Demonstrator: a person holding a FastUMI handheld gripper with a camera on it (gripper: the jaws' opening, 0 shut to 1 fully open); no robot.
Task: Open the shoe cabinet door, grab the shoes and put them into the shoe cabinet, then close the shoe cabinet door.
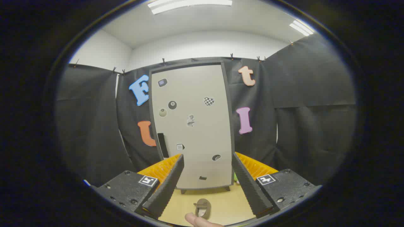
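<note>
With your gripper [206, 179] wide open and empty, steer for the shoe cabinet door's [192, 126] dark handle [162, 145].

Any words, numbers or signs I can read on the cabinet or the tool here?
None can be read.
Stickers on the closed cabinet door: too small and blurred.
Square markers on the tool: patterns, no words. Its fingers stand open, door beyond them.

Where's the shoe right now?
In the gripper view the shoe lies on the floor between the open gripper's fingers, in front of the closed shoe cabinet, beside a fingertip.
</note>
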